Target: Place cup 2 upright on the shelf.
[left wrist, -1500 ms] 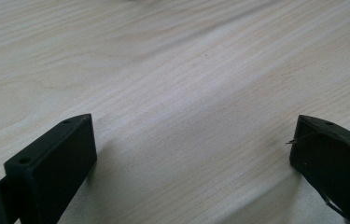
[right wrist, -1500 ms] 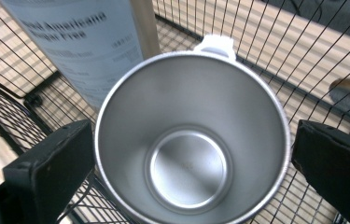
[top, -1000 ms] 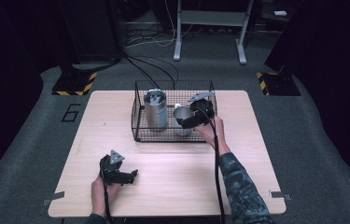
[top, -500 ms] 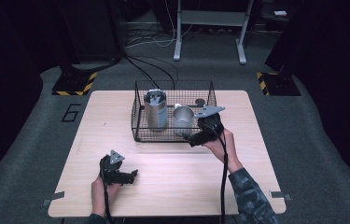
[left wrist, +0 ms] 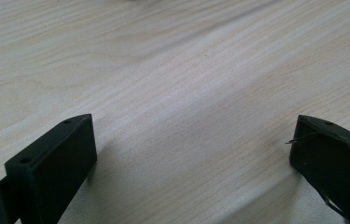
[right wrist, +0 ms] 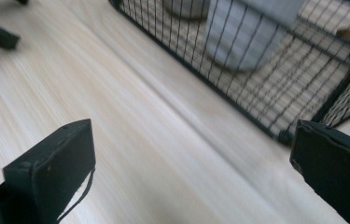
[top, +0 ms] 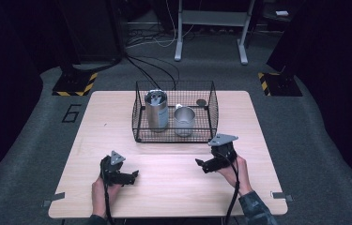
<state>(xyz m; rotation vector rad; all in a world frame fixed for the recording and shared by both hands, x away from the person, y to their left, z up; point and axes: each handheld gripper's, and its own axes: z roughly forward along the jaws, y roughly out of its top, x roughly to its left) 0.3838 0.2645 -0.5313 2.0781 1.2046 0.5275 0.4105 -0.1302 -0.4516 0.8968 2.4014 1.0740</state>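
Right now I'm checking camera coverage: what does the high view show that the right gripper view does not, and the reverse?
High view alone: both hands, the left tool and the tall steel canister's open top. Right gripper view alone: the right tool from close up, its jaws wide apart over bare wood. Shared: the wire basket, the steel cup inside it, and the table.

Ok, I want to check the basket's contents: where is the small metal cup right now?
In the high view the small metal cup stands upright inside the wire basket, just right of the tall steel canister, near the basket's front wall.
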